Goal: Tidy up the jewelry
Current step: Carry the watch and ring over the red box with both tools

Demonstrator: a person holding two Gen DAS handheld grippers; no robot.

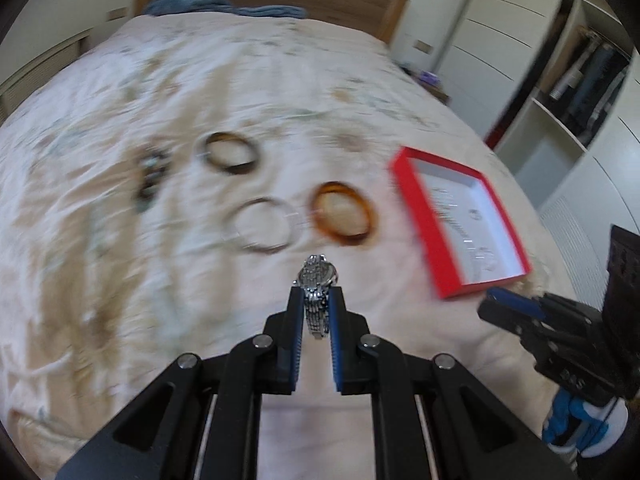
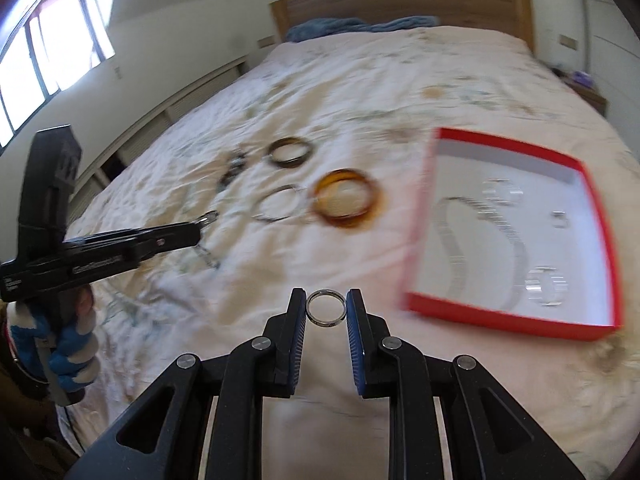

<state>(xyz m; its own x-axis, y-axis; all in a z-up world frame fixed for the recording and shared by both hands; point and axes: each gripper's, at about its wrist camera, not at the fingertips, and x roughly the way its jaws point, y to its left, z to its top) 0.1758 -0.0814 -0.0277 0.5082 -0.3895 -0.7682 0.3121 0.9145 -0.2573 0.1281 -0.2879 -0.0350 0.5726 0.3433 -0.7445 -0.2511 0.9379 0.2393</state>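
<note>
Steel link watch [image 1: 317, 280] — clamped in the left gripper [image 1: 316, 300]. Plain metal ring [image 2: 326, 308], upright, pinched by the right gripper [image 2: 326, 309]. Red cardboard box [image 2: 416, 240], white-lined, at two o'clock on the rumpled bed [image 2: 360, 100] — amber bangle [image 2: 346, 202] at twelve.

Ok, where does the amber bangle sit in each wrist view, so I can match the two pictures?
Left wrist: amber bangle lies on the bed right of centre, just left of the red box, above the gripper's fingers.
Right wrist: amber bangle sits mid-frame, left of the red box.
Shared landmark: the thin clear bangle immediately left of it.
</note>
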